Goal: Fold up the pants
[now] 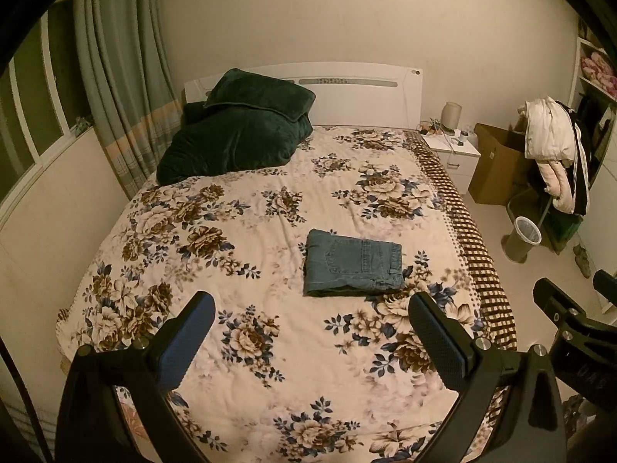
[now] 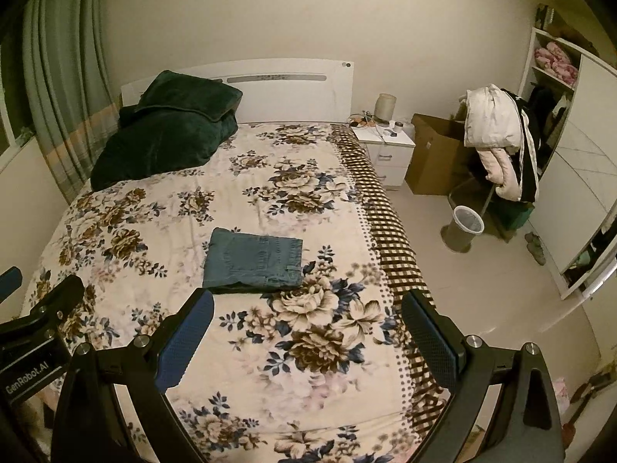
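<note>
The blue jeans (image 1: 353, 264) lie folded into a compact rectangle on the floral bedspread (image 1: 246, 208), right of the bed's middle; they also show in the right wrist view (image 2: 253, 263). My left gripper (image 1: 311, 305) is open and empty, held above the bed's near end, short of the jeans. My right gripper (image 2: 307, 303) is open and empty, also back from the jeans, which lie ahead and to its left. The right gripper's body (image 1: 570, 320) shows at the left wrist view's right edge.
A dark green blanket (image 1: 239, 131) is piled at the headboard's left. Curtains (image 1: 115, 77) hang on the left. Right of the bed are a white nightstand (image 2: 387, 146), a cardboard box (image 2: 435, 154), a clothes-draped chair (image 2: 497, 142), a wastebasket (image 2: 464, 231) and shelves (image 2: 555, 61).
</note>
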`<state>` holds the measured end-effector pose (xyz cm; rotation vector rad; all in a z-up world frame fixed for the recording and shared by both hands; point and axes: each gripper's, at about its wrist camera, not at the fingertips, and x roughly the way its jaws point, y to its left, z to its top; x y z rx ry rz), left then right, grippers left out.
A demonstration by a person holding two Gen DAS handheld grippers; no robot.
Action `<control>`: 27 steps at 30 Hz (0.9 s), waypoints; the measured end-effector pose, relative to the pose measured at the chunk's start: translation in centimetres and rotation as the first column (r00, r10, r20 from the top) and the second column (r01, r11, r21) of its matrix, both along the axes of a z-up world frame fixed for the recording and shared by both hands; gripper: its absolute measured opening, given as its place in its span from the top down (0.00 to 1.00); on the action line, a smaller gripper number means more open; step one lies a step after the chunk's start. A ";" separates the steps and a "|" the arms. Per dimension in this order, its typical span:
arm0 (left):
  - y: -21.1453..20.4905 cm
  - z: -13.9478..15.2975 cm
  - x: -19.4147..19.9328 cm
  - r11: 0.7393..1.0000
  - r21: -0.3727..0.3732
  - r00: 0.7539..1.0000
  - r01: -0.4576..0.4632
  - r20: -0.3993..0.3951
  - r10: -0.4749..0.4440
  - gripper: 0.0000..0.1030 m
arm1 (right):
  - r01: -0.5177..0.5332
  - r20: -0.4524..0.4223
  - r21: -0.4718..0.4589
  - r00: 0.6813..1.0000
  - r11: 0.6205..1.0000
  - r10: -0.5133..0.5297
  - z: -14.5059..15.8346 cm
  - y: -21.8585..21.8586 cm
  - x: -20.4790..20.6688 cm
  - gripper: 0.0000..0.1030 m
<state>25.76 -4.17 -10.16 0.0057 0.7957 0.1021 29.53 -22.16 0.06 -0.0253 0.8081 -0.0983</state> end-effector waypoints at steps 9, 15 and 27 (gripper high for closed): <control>0.1 0.1 0.4 1.000 -0.004 1.000 0.002 0.002 -0.002 0.00 | -0.017 -0.005 0.012 1.000 1.000 0.017 0.0 0.2 0.5 0.03; 0.0 0.2 0.6 1.000 -0.006 1.000 -0.002 0.002 0.002 0.00 | -0.021 -0.002 0.019 1.000 1.000 0.021 0.0 0.5 0.7 0.03; 0.0 0.3 0.6 1.000 -0.005 1.000 -0.005 0.003 0.005 0.00 | -0.020 -0.004 0.021 1.000 1.000 0.020 0.0 0.3 0.7 0.03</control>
